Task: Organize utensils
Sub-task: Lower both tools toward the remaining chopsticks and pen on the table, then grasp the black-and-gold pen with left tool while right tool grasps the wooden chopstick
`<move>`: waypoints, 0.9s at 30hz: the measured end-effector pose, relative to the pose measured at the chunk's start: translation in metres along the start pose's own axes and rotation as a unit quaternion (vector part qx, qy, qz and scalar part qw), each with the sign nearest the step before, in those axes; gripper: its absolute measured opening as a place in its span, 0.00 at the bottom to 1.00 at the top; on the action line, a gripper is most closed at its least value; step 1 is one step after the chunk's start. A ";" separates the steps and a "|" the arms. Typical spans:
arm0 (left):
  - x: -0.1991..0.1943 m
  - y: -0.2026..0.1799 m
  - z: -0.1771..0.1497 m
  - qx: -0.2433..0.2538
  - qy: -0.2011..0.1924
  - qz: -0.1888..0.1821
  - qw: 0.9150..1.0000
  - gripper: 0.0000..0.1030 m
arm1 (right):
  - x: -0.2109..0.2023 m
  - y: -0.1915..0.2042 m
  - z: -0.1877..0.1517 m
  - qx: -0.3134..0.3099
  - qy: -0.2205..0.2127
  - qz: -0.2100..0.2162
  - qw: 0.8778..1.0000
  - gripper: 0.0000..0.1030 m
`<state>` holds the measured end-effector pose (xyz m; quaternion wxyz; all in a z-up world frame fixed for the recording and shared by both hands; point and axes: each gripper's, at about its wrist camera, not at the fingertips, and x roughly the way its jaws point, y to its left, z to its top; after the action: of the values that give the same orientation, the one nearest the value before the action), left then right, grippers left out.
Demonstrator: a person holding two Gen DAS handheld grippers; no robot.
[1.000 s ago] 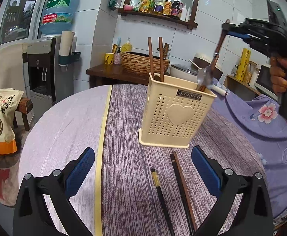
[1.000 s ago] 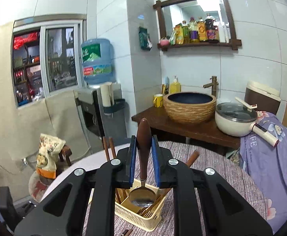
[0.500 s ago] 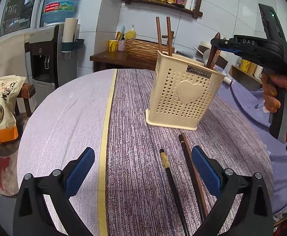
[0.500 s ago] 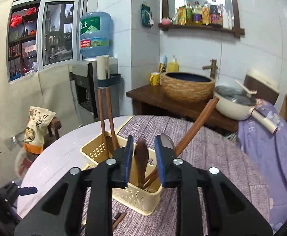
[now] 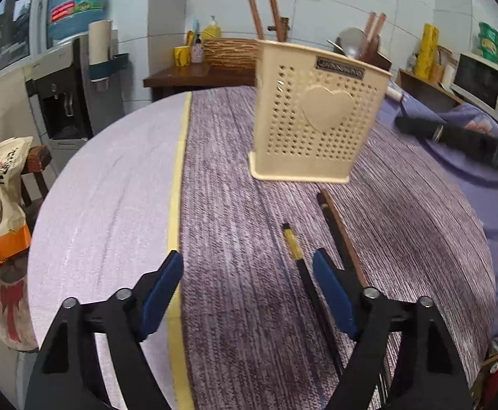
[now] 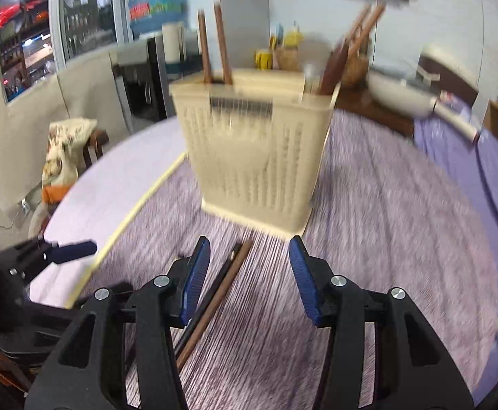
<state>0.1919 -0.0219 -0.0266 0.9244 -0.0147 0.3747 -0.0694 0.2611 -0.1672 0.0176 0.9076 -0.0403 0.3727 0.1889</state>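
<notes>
So the cream holder [image 5: 317, 116] sits upper middle of the left wrist view on the purple table [image 5: 249, 307], already loaded; two brown sticks [image 6: 215, 41] poke up at its left end and a spoon plus more brown handles [image 6: 348, 48] lean out at the right. What's left lies flat in front of it: a black chopstick with a yellow band [image 5: 295, 249] and a brown chopstick pair [image 5: 337, 229], long axes running from near the holder's base down toward the bottom of the frame, roughly along the way the grippers point. The left gripper [image 5: 249, 294] has its jaws closing with nothing between them yet; the black chopstick passes just inside the right blue pad [image 5: 331, 294] and the brown ones run under it, so they lie off to the right of its centre. The right gripper [image 6: 249, 276] is opening, nothing held; in its blurry view the brown and black sticks [image 6: 228, 273] lie just beside its left pad, inside the gap. My guess is either hand could grab, but right looks better lined up; left would need to slide right first.
</notes>
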 end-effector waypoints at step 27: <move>0.036 -0.045 -0.003 0.071 0.053 0.012 0.996 0.52 | 0.072 0.001 -0.005 0.048 0.111 -0.037 0.992 0.17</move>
<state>0.2102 -0.0712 -0.0499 0.9028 0.0587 0.4173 -0.0858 0.3039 -0.1454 -0.0358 0.8680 -0.0306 0.4778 0.1317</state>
